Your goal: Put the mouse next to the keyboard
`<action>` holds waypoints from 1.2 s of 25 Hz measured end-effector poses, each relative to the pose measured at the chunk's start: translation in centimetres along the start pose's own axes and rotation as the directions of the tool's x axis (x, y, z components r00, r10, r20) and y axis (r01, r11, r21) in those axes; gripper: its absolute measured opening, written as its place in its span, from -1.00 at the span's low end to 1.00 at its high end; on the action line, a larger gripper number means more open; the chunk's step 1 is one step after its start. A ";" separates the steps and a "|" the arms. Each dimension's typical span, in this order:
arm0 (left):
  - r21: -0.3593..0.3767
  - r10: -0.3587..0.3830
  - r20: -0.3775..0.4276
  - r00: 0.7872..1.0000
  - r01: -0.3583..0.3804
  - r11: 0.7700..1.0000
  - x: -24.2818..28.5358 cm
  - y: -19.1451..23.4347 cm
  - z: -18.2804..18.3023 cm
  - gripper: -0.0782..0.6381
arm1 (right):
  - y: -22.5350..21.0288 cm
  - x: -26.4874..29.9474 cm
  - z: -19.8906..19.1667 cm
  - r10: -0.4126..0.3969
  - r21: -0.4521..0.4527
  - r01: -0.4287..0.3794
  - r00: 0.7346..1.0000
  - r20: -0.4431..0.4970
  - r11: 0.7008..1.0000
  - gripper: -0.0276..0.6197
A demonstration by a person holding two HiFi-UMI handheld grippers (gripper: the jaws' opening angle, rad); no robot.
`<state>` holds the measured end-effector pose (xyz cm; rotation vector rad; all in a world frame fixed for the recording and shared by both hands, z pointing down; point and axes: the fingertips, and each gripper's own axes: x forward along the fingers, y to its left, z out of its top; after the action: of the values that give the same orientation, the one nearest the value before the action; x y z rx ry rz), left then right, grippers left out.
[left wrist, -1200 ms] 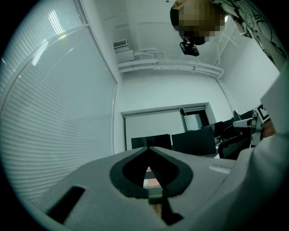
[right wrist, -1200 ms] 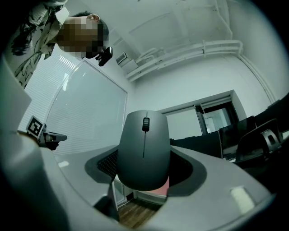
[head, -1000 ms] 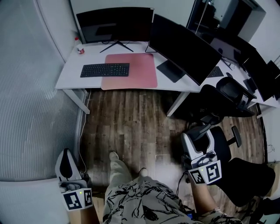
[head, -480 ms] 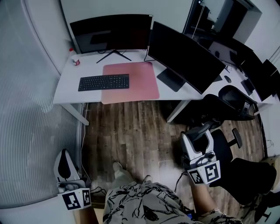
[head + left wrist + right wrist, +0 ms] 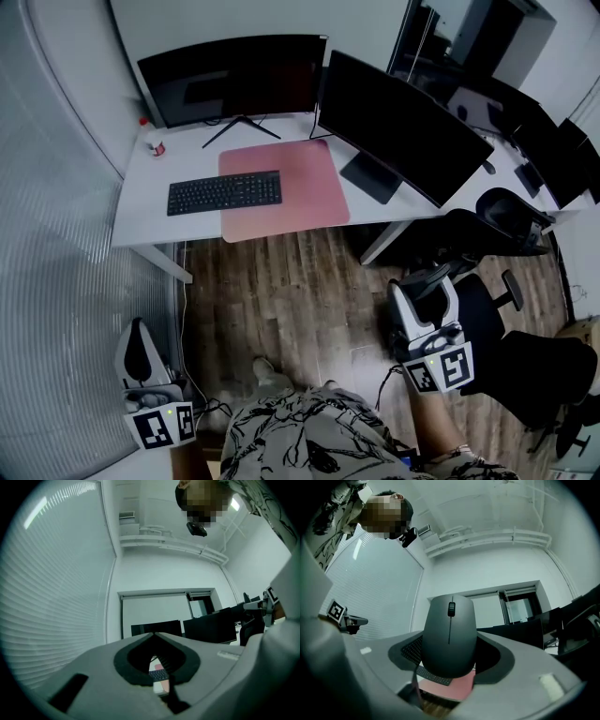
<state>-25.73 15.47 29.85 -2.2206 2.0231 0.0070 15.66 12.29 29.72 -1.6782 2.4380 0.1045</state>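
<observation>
The right gripper is clamped on the grey mouse, which stands upright between its jaws. Well ahead of it, across the wooden floor, the keyboard lies on the white desk, partly on a pink mat. The left gripper is closed on nothing

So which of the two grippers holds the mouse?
The right gripper: the grey mouse sits clamped between its fingers. The left gripper has its fingers together, with nothing between them.
</observation>
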 end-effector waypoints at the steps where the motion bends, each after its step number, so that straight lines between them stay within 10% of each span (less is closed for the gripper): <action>1: -0.001 -0.008 0.001 1.000 0.008 1.000 0.6 0.5 0.0 -0.79 | 0.2 0.5 0.0 -0.009 0.001 0.009 1.000 0.002 1.000 0.03; 15: -0.013 -0.128 -0.033 0.991 0.128 0.992 6.6 6.1 -2.7 -0.79 | 4.6 4.5 -2.4 -0.097 -0.017 0.097 0.994 -0.046 0.995 0.03; 30: -0.006 -0.077 -0.027 0.997 0.077 0.997 14.9 5.7 -4.3 -0.79 | -0.6 13.1 -5.1 -0.073 -0.003 0.073 0.997 -0.023 0.997 0.03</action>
<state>-30.35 -0.29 32.10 -2.3119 1.9513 -0.0263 11.10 -0.77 32.25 -1.7764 2.3906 0.0782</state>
